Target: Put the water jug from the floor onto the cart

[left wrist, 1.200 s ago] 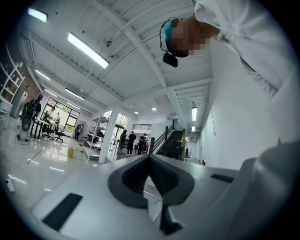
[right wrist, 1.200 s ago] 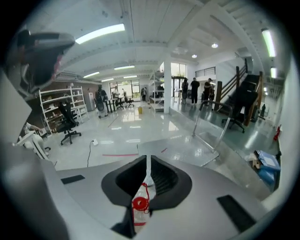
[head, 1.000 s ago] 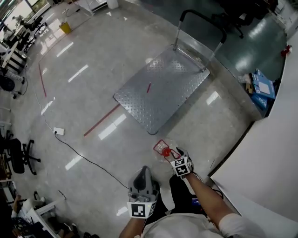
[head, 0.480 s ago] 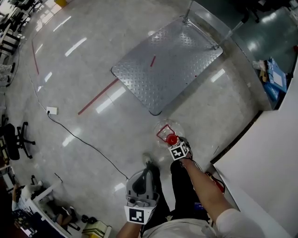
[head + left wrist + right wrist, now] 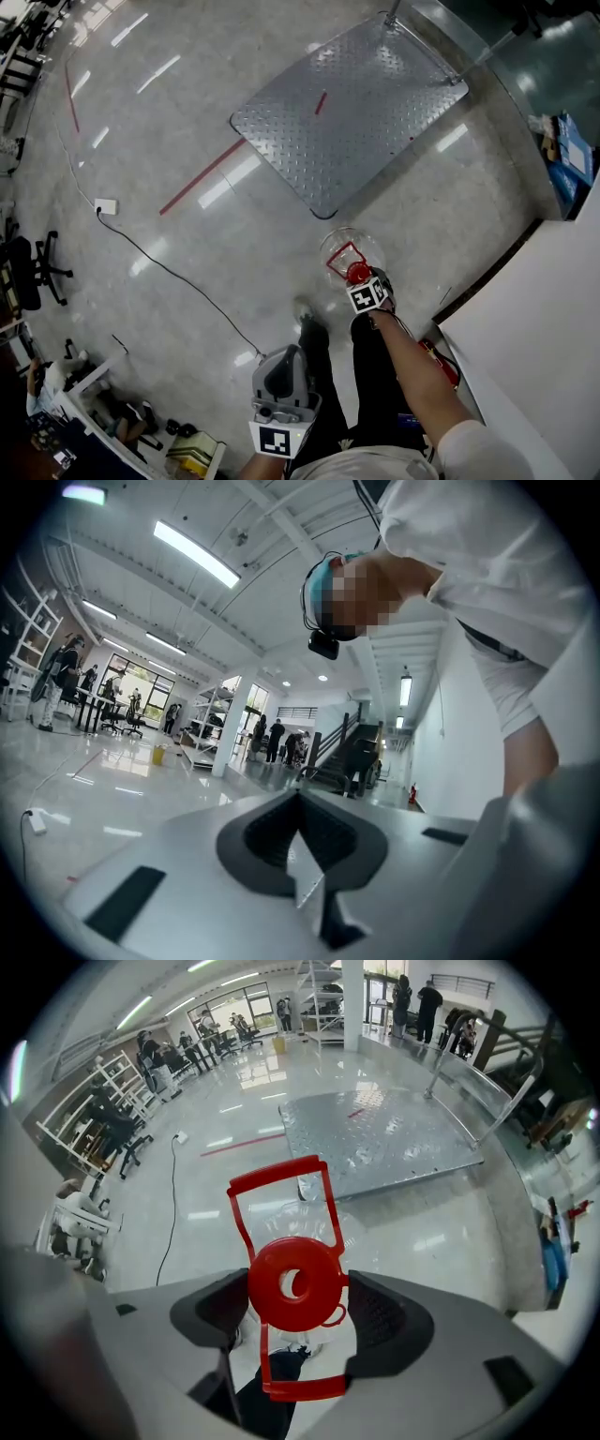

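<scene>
Holding the right gripper (image 5: pixel 300 1302) nose-down over the clear round plastic water jug (image 5: pixel 349 246). Its jaws are spread wide either side of the red screw cap (image 5: pixel 357 273), and the pads are not touching it. The left gripper (image 5: pixel 300 836) is clenched on nothing and parked level by my hip. The jug stands on the glossy grey floor (image 5: pixel 187 262), just short of the near corner of the steel diamond-plate platform cart (image 5: pixel 347 112).

Risks as I see them:
- The cap looks smooth and round, so a clamp on it alone could slip once the jug's weight comes on.
- The thin red plastic carry handle (image 5: pixel 281 1177) frames the cap. Jaws closing off-centre could trap it or push the jug over.
- Carried by one gripper, the jug may swing and clip the cart edge.
- My shoe (image 5: pixel 305 314) is close by and easy to knock the jug with.

Versus a second ago:
- The right gripper has dropped onto the cap, and its jaws have just been opening.
- The left gripper sits lower.
- My head has tilted, so the cart handle is mostly out of shot.
- The jug hasn't moved.
</scene>
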### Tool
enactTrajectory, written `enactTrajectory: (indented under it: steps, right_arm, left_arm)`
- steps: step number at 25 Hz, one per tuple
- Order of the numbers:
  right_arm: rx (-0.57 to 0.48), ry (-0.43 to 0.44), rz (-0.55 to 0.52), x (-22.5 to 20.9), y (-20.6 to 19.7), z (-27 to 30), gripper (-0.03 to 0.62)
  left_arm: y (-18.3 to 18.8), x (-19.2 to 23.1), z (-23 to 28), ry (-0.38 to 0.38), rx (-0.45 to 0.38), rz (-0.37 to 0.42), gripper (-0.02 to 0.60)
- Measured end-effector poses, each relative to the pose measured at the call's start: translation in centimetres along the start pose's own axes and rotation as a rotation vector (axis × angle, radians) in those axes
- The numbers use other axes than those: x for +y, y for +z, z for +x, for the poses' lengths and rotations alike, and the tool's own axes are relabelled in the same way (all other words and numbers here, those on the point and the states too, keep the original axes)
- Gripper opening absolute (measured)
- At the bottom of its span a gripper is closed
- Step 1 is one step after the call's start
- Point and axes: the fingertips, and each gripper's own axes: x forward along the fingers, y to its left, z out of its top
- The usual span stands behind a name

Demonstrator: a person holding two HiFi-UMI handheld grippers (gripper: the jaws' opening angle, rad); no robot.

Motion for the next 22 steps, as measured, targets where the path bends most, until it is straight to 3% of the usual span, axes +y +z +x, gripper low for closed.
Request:
enactTrajectory:
  steps: [10,22]
  right_arm:
    - [0.002,-0.032,-0.006,0.1,-0.3,0.8,0.313]
    - [0.027,-0.041,-0.030,1.3,-1.4,-2.1,0.311]
  left_arm:
    - [-0.9,0.2,-0.8,0.004,0.015,-0.008,0.003]
    - [1.1,0.6,-2.0,0.003,-0.026,-0.013,0.003]
